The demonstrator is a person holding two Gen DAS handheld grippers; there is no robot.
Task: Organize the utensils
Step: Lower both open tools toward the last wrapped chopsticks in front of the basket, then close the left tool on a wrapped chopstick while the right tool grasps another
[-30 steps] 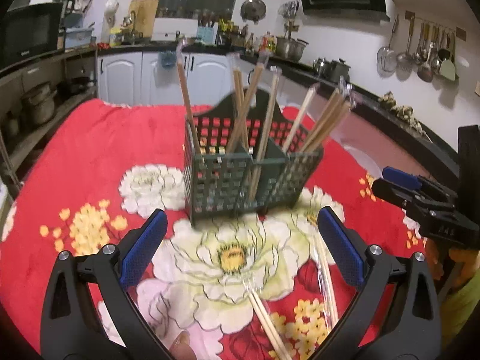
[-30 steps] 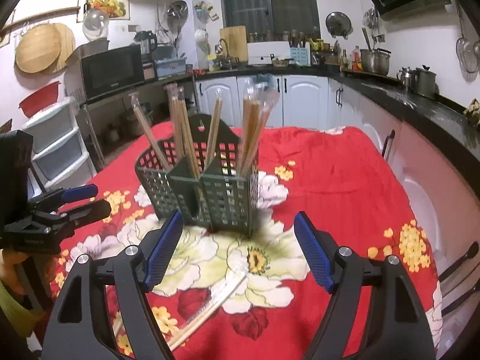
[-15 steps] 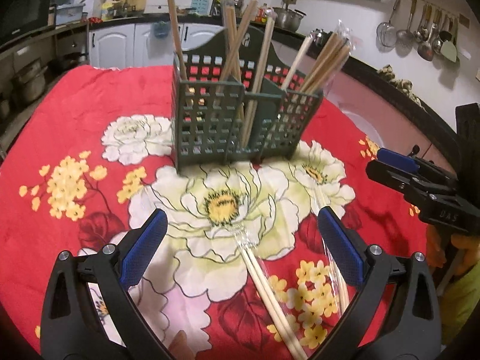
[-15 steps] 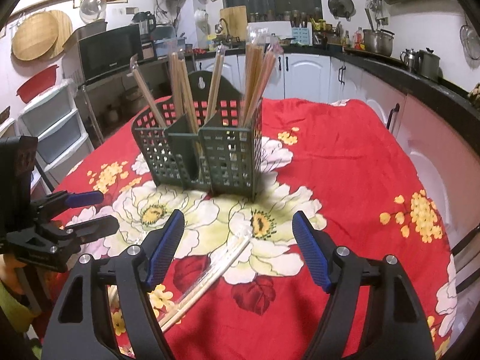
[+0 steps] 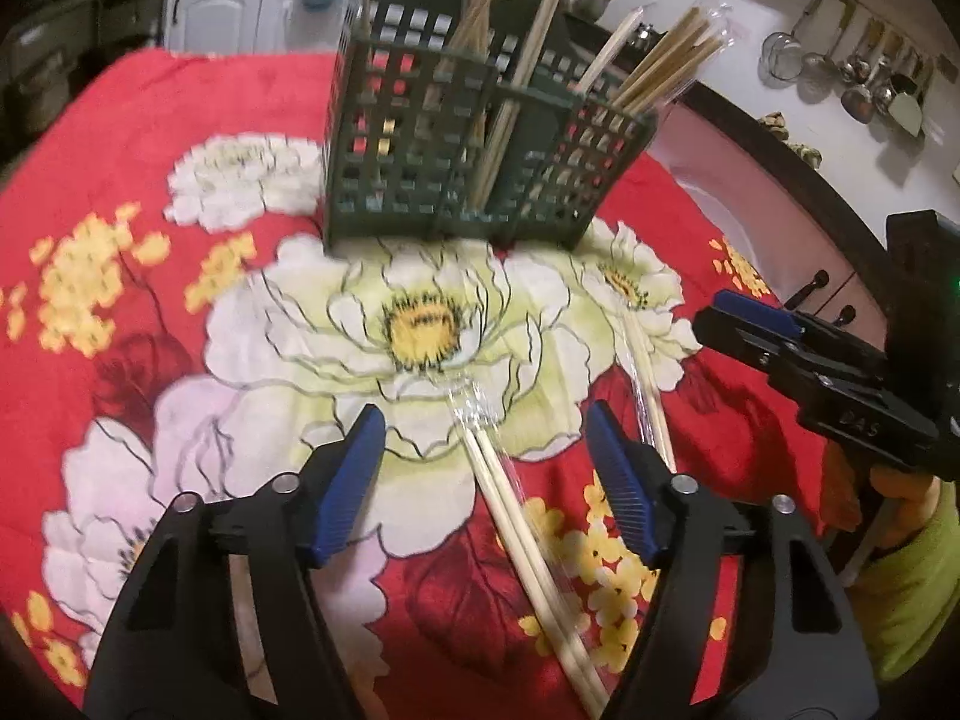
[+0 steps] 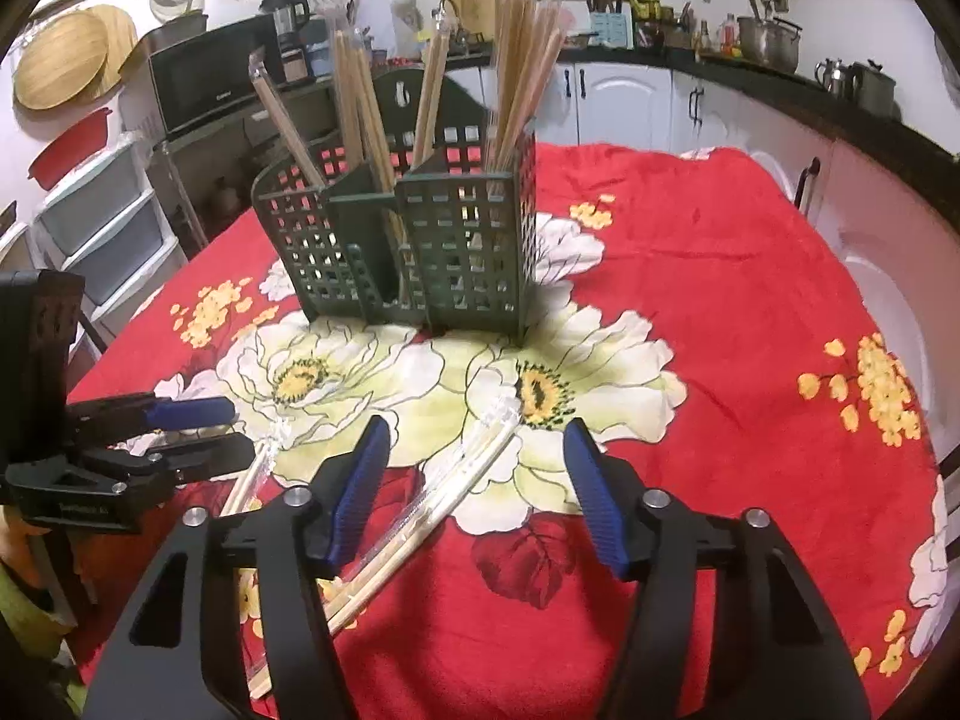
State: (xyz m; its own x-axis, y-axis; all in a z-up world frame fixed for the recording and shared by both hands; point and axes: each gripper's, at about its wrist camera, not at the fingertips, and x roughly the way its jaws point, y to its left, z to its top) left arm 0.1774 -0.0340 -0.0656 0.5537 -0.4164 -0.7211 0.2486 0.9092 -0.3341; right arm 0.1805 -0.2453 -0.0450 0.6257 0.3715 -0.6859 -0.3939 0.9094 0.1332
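Two wrapped chopstick pairs [image 5: 528,546] [image 6: 420,516] lie on the tablecloth [image 5: 120,138], near of the caddy [image 5: 474,138]. Left gripper [image 5: 483,480] and right gripper [image 6: 474,492] have just been closing, each straddling one pair, untouched. Light, stiff, slippery film: grip mid-length.

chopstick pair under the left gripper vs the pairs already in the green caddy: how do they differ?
Pose: the wrapped pair under the left gripper lies flat on the floral cloth; the pairs in the caddy stand leaning in the green caddy.
Place: the flat pair sits between open jaws that have just been closing, pads not on it; the caddy pairs are untouched.
Shared: pale wood, clear sleeves.
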